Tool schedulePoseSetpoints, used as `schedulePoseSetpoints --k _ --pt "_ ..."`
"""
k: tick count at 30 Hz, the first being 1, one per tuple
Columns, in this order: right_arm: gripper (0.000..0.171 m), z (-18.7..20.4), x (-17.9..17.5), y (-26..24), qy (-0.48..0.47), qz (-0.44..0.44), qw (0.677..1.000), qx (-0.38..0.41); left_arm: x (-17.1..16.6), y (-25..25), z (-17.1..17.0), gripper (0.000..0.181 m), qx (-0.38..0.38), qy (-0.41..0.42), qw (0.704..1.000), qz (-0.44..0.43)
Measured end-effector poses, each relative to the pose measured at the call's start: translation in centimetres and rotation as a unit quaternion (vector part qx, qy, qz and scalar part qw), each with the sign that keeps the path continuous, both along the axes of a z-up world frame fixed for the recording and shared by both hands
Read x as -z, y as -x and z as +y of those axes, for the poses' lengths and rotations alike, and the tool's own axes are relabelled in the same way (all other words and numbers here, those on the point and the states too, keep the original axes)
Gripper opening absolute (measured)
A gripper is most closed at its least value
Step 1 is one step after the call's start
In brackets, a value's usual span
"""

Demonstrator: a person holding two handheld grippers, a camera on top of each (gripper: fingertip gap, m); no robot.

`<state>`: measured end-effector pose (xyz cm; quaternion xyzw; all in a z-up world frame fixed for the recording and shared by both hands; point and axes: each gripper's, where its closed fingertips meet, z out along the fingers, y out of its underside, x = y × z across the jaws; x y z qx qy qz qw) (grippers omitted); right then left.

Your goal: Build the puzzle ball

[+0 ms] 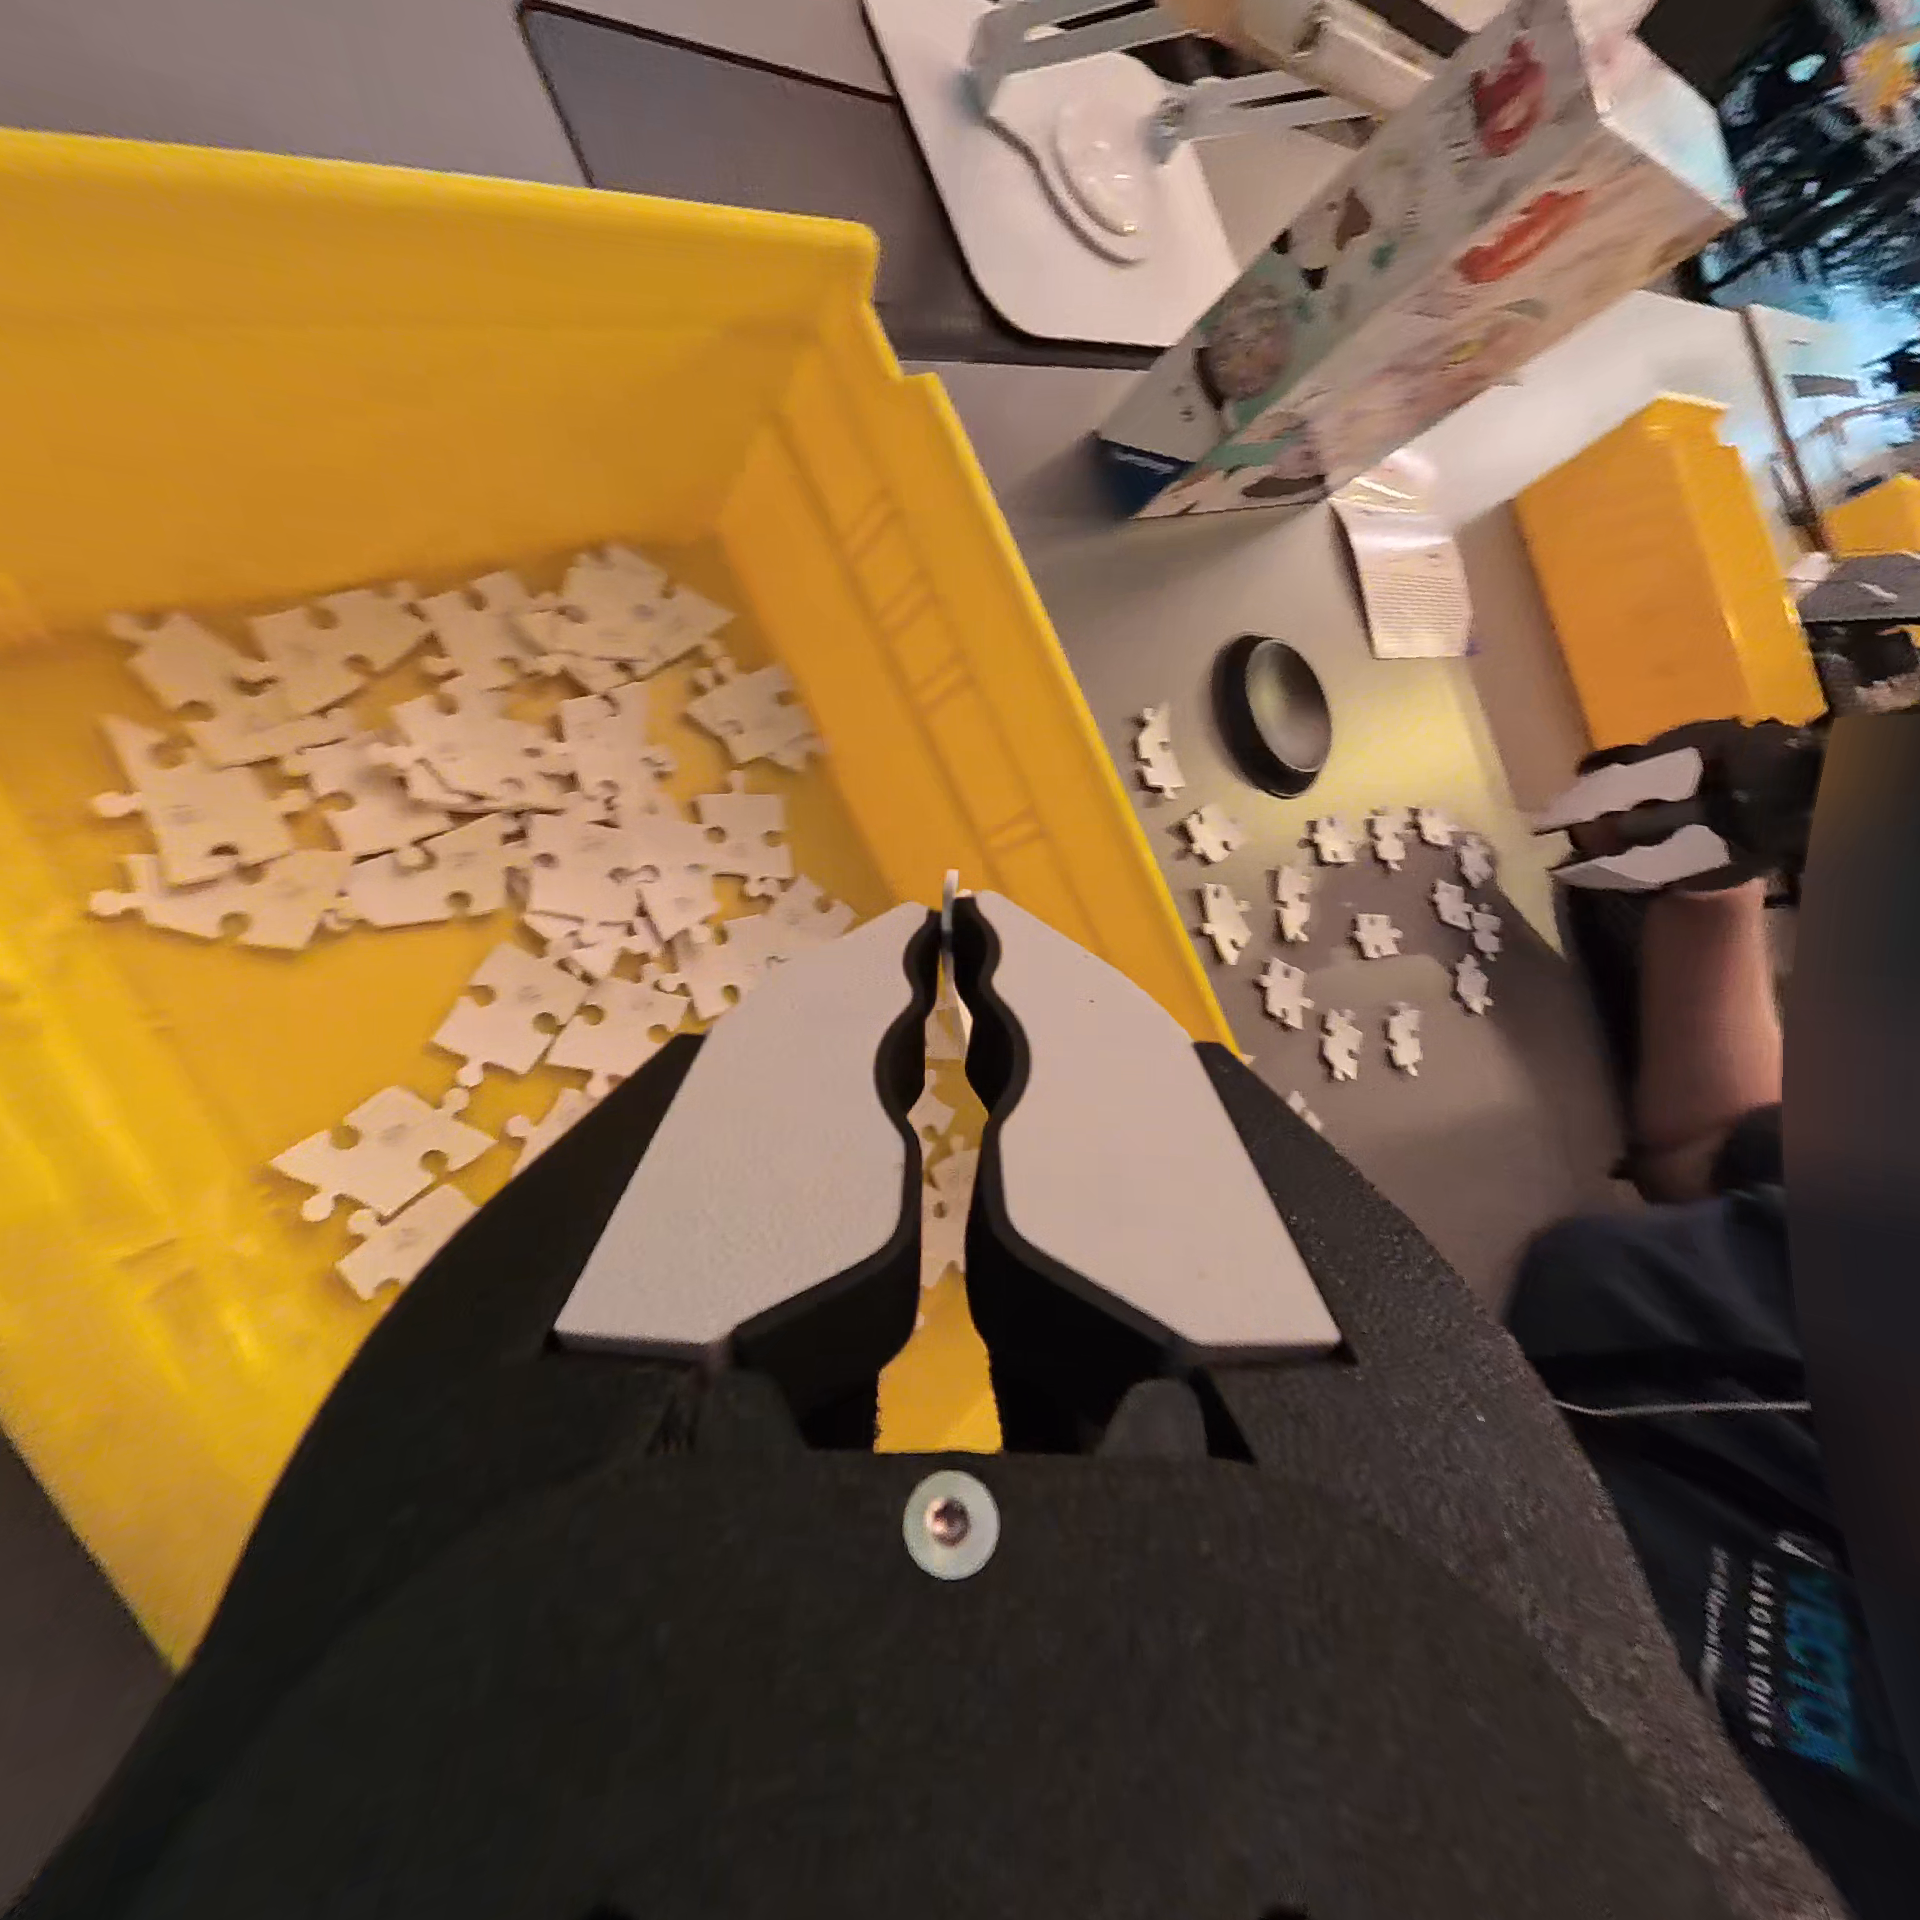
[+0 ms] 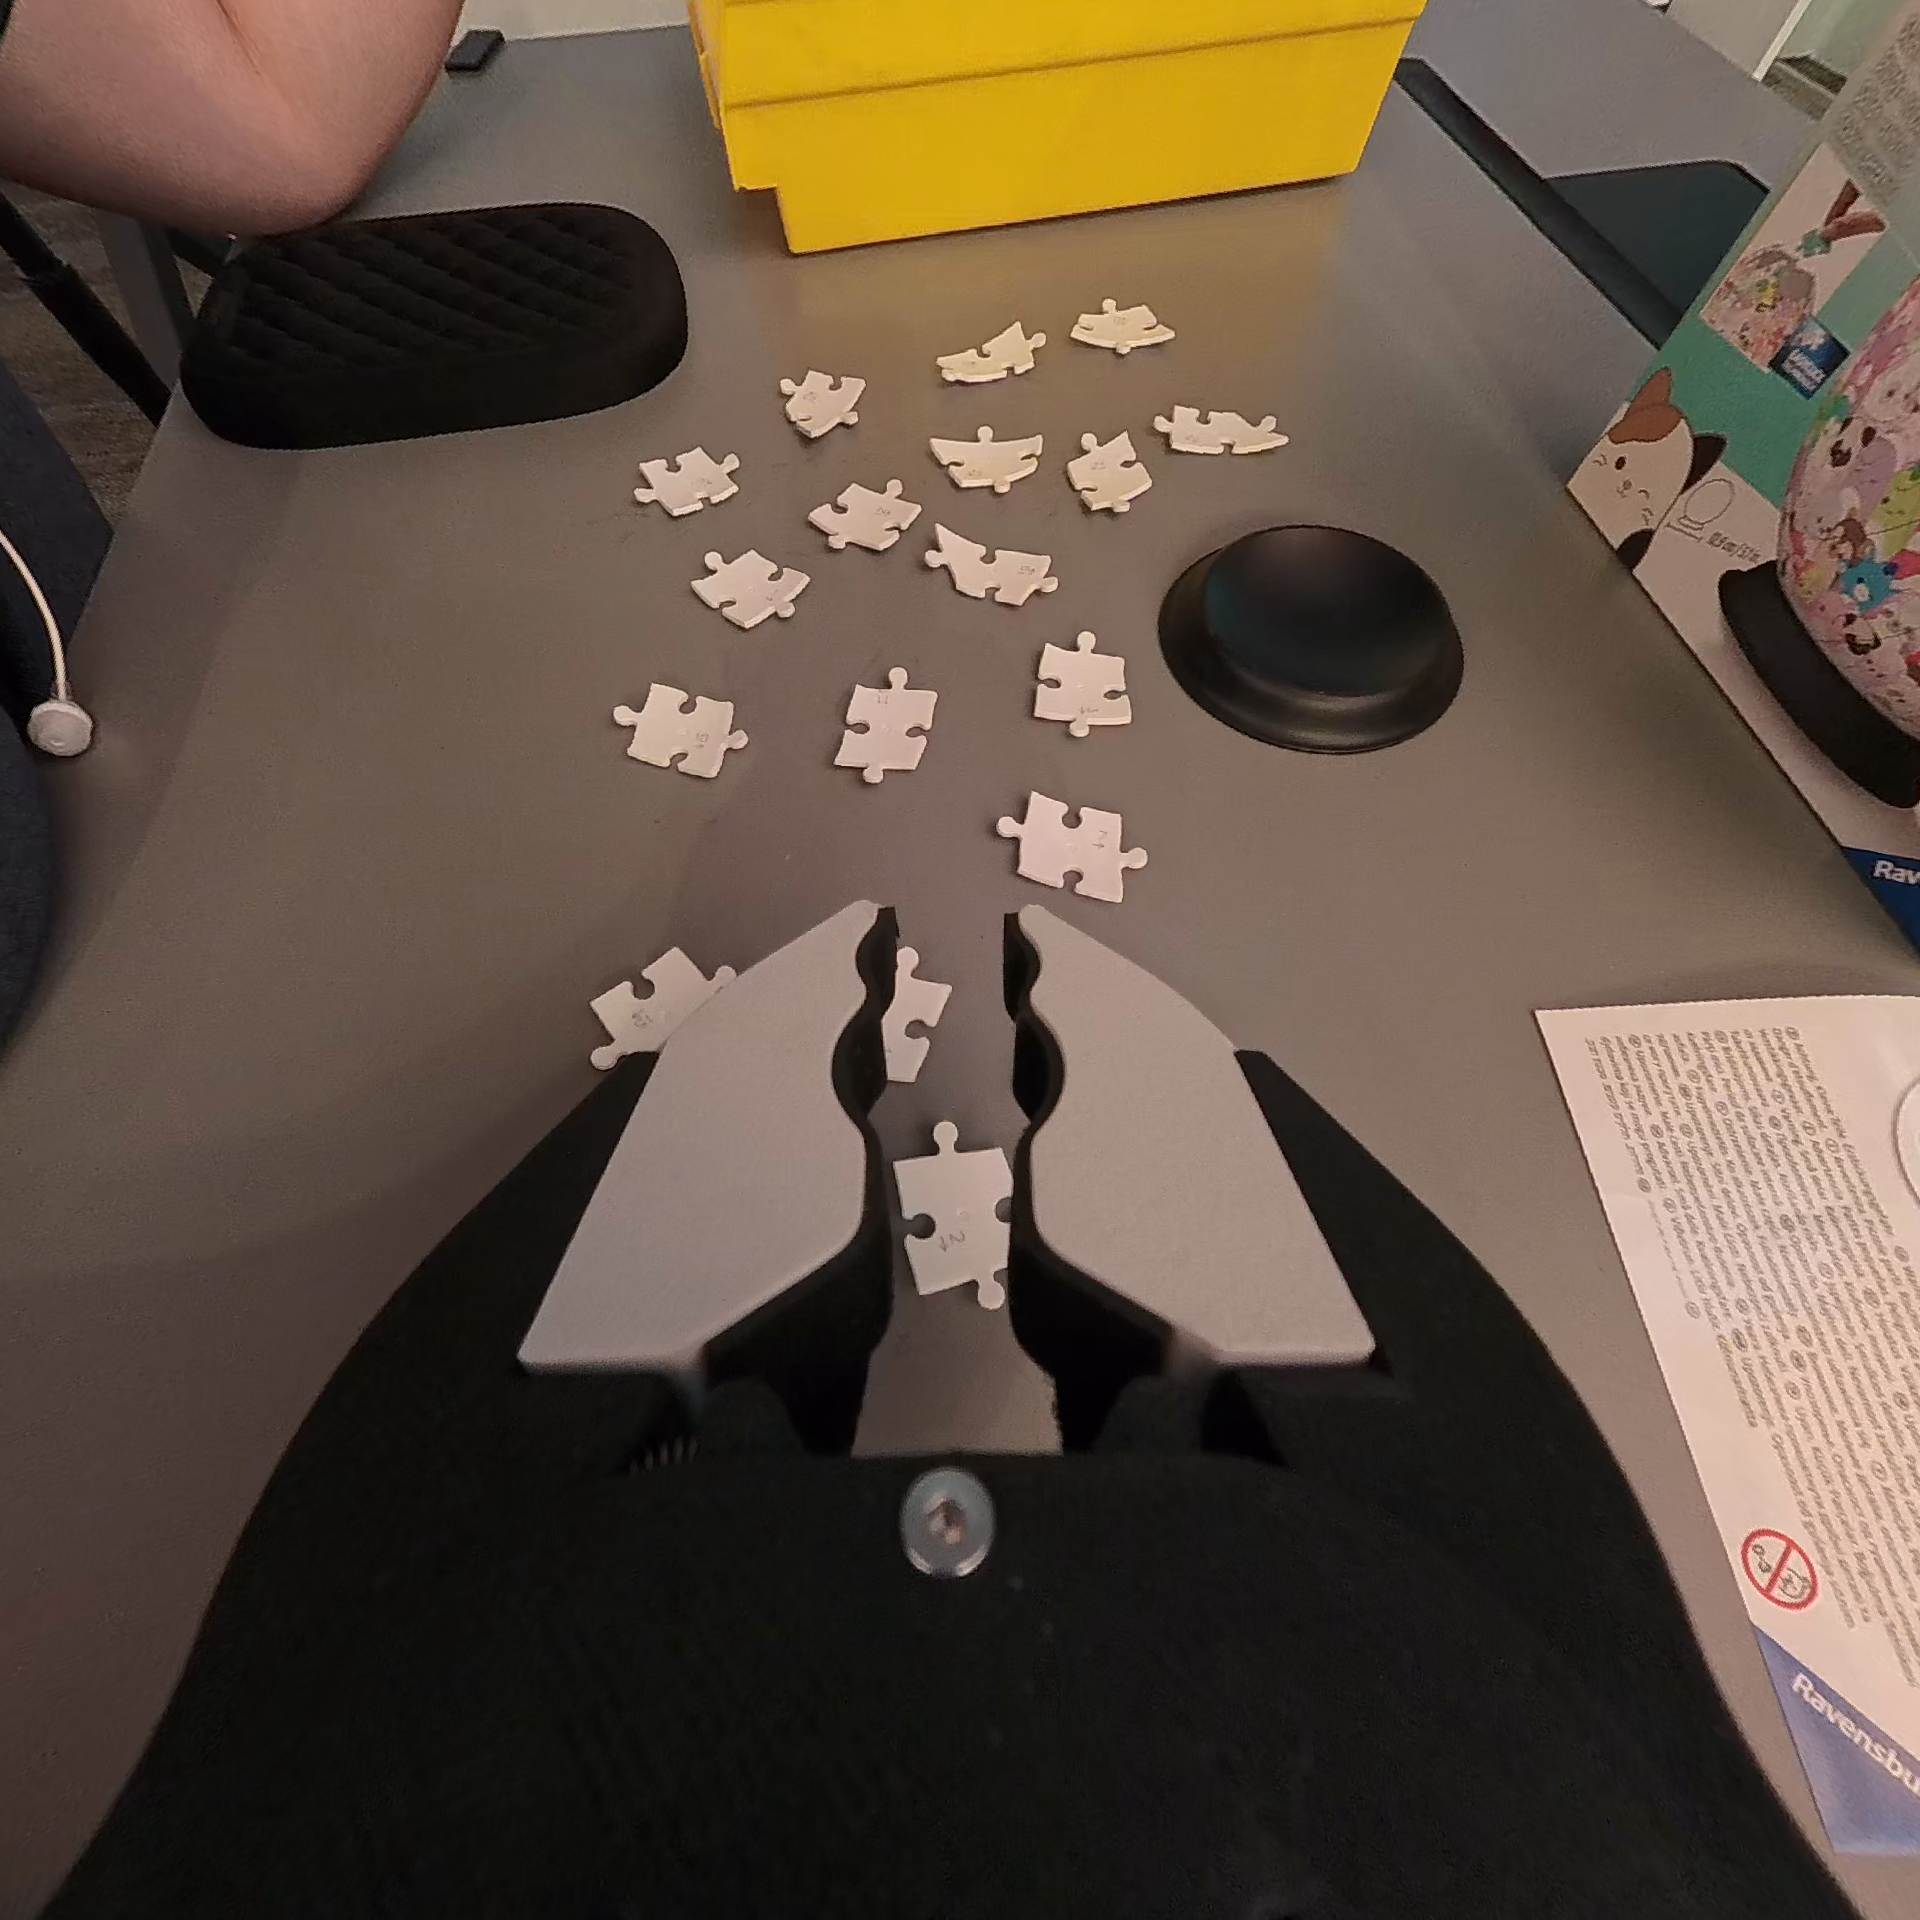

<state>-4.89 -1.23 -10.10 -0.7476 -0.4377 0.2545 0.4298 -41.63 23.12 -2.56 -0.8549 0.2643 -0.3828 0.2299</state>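
sorting step: our left gripper [image 1: 951,920] pinches puzzle piece [image 1: 948,914] edge-on, frame centre, above yellow bin [image 1: 416,343]. right gripper [image 2: 940,925] parted, empty, low over table [image 2: 364,935]. next we lay piece beside spread pieces [image 2: 883,727].

This looks like an office or lab workstation: a plain grey desk [image 2: 312,935] with a black padded chair armrest [image 2: 426,312] ahead-left of the right gripper [image 2: 948,935]. Yellow storage bins [image 2: 1049,135] sit farther ahead of it; beyond the left gripper [image 1: 951,914], the blurred background is possibly more desks
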Motion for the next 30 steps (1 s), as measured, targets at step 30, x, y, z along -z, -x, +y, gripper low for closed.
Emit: schedulePoseSetpoints --k 30 --pt "0.02 0.5 -7.4 -4.2 -0.095 0.132 0.983 0.082 6.0 0.0 -0.3 0.002 0.021 0.063 0.989 0.133"
